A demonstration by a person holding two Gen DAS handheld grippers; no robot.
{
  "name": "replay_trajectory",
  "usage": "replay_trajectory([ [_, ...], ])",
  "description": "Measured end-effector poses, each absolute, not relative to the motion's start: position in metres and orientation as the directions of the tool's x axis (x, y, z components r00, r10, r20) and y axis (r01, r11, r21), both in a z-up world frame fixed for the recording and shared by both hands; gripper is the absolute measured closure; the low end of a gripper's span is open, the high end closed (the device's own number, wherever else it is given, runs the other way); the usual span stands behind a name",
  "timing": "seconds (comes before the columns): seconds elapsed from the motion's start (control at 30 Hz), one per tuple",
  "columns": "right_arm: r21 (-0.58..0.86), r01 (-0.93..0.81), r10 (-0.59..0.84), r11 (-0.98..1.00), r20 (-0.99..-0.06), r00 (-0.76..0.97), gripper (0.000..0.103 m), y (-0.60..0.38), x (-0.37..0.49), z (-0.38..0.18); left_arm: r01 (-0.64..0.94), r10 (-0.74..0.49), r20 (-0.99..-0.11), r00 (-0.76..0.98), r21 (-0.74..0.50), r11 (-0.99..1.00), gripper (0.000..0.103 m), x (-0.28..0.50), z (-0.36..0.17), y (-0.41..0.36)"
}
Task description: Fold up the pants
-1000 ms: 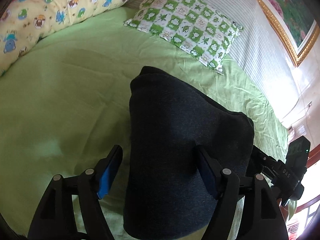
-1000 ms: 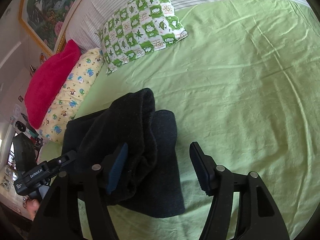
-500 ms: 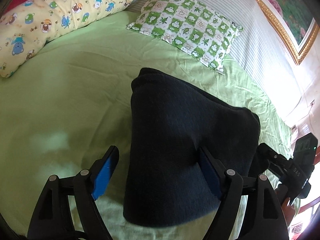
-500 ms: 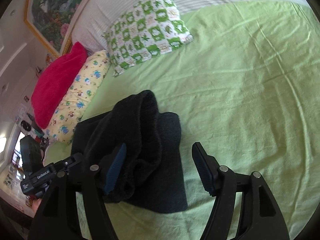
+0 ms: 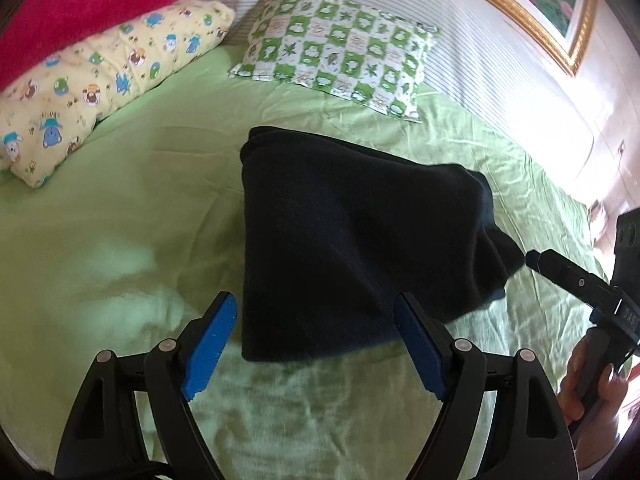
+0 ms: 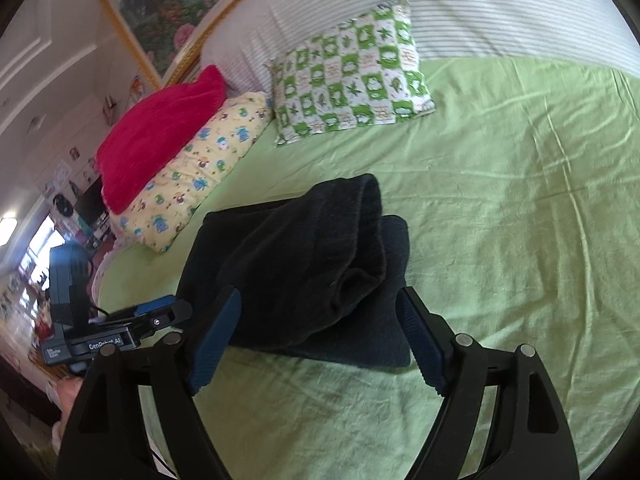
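Pants (image 5: pixel 352 236) are dark and folded into a chunky stack on the green bedsheet (image 5: pixel 120 200), in front of the green checkered pillow (image 5: pixel 344 48). Left gripper (image 5: pixel 316 344) has its jaws spread wide with nothing in them, sitting just short of the stack. Right gripper (image 6: pixel 320 340) is spread and empty too, right at the stack's near edge.
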State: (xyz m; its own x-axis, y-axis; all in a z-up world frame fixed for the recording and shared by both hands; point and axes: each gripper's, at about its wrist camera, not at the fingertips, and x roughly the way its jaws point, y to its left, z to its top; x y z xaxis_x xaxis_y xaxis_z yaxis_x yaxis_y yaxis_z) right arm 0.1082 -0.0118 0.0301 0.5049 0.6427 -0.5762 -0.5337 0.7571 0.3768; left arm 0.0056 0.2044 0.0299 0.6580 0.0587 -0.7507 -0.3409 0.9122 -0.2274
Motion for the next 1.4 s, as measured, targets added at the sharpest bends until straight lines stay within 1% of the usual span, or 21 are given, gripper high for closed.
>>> replay_trajectory([
  [0.13, 0.350, -0.574, 0.654, 0.740, -0.573, 0.494, 0.018, -0.008, 0.098, 0.030, -0.331, 0.071, -0.752, 0.656, -0.202, 0.922, 0.021, -0.002, 0.028, 0.197],
  [0.33, 0.263, -0.634, 0.641, 0.727, -0.590, 0.491, 0.017, 0.002, 0.082, 0.027, -0.323, 0.085, -0.755, 0.650, -0.173, 0.930, 0.021, -0.011, 0.022, 0.188],
  [0.5, 0.207, -0.672, 0.631, 0.711, -0.609, 0.480, 0.013, 0.011, 0.074, 0.023, -0.316, 0.101, -0.756, 0.647, -0.146, 0.937, 0.021, -0.014, 0.023, 0.183],
  [0.63, 0.158, -0.685, 0.606, 0.711, -0.632, 0.483, 0.006, 0.016, 0.074, 0.024, -0.331, 0.142, -0.746, 0.650, -0.110, 0.937, 0.021, -0.018, 0.029, 0.180],
  [0.77, 0.140, -0.703, 0.602, 0.697, -0.648, 0.467, 0.003, 0.015, 0.075, 0.023, -0.335, 0.171, -0.751, 0.638, -0.070, 0.940, 0.019, -0.019, 0.030, 0.177],
  [0.9, 0.113, -0.717, 0.587, 0.688, -0.668, 0.457, 0.003, 0.015, 0.079, 0.020, -0.336, 0.183, -0.757, 0.628, -0.052, 0.940, 0.019, -0.017, 0.026, 0.176],
  [1.03, 0.122, -0.719, 0.585, 0.684, -0.680, 0.441, 0.002, 0.016, 0.083, 0.017, -0.345, 0.193, -0.765, 0.614, -0.041, 0.938, 0.018, -0.015, 0.021, 0.175],
  [1.4, 0.093, -0.759, 0.594, 0.644, -0.687, 0.420, 0.002, 0.023, 0.083, 0.010, -0.370, 0.235, -0.756, 0.612, -0.011, 0.929, 0.018, -0.010, 0.014, 0.170],
])
